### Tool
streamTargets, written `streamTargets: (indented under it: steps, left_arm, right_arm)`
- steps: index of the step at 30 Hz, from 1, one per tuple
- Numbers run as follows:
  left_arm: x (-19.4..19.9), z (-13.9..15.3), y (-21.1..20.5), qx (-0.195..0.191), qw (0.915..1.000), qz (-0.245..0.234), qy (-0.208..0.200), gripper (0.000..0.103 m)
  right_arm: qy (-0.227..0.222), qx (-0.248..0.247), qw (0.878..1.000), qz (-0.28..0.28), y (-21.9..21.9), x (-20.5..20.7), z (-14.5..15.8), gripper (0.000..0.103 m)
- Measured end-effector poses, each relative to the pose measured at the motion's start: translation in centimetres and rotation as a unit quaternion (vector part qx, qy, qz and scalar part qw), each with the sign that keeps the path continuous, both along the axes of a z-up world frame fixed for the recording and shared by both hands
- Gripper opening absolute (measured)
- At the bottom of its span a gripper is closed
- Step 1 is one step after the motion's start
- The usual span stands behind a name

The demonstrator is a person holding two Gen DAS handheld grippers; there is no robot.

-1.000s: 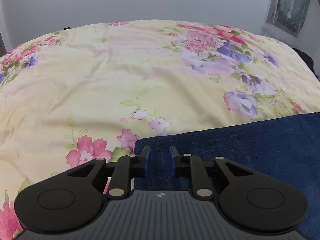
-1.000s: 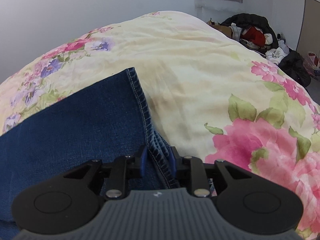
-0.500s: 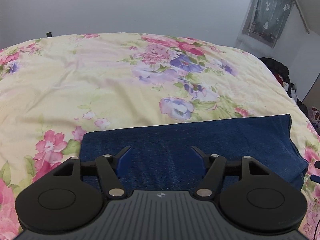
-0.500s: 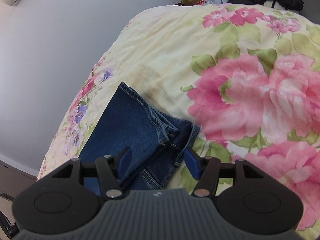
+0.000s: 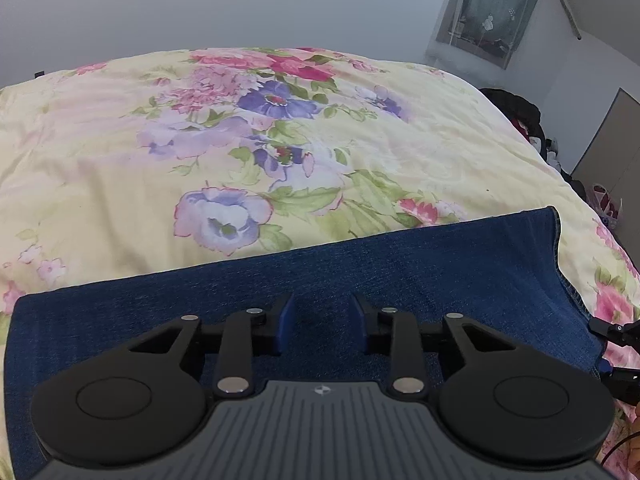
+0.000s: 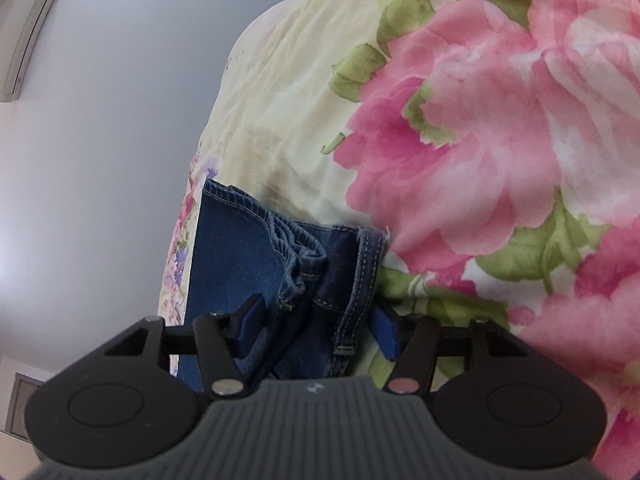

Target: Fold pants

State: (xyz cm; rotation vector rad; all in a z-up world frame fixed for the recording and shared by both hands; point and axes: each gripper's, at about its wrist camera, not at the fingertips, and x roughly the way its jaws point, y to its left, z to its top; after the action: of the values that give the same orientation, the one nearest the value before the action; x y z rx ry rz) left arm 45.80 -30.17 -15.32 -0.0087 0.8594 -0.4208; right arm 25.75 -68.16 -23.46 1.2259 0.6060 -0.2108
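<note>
The blue jeans (image 5: 440, 264) lie folded in a long band across the near part of the flowered bed cover (image 5: 120, 160). My left gripper (image 5: 322, 320) hovers over the middle of that band. Its jaws are closing, still apart, with flat denim under them and nothing pinched. My right gripper (image 5: 602, 346) shows at the band's right end. In the right wrist view, rolled sideways, the stacked hems and waistband of the jeans (image 6: 232, 248) lie between the fingers of the right gripper (image 6: 316, 324). Its jaws are closing, with the pads (image 6: 250, 320) beside the denim and not seen pressing on it.
The cover (image 6: 480, 120) spreads far beyond the jeans on all sides. A pile of dark clothes (image 5: 520, 112) and a leaning board (image 5: 608, 136) stand past the bed's right edge. A curtained window (image 5: 492, 8) and an air conditioner (image 6: 28, 28) are on the walls.
Both grippers let go of the jeans' edge and opened wide, then narrowed. The left one slid right to the band's middle. The right one rolled and sank to the band's end.
</note>
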Motion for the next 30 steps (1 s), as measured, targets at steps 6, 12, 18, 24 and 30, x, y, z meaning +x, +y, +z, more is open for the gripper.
streamTargets:
  steps: [6, 12, 18, 24, 30]
  left_arm:
    - [1.5, -1.4, -1.8, 0.023, 0.9995, -0.013, -0.017, 0.031]
    - [2.1, -3.5, -4.8, 0.100, 0.9938, -0.034, -0.034, 0.030]
    - [0.5, -1.9, -5.0, 0.124, 0.9895, -0.053, -0.053, 0.026]
    - [-5.0, -1.0, -4.5, 0.137, 0.9824, -0.120, -0.042, 0.019]
    - [-9.4, -1.2, -4.1, 0.131, 0.9808, -0.141, -0.035, 0.004]
  right_arm:
    - [-0.017, -0.045, 0.999, 0.016, 0.4, 0.1, 1.0, 0.031]
    - [-0.007, -0.093, 0.995, 0.040, 0.7, 1.0, 2.4, 0.029]
    - [0.015, -0.091, 0.995, 0.034, 0.9, 1.4, 2.0, 0.029]
    - [0.043, -0.101, 0.993, 0.039, 1.2, 2.2, 3.0, 0.029]
    - [0.054, -0.115, 0.991, 0.040, 1.6, 2.1, 4.1, 0.029]
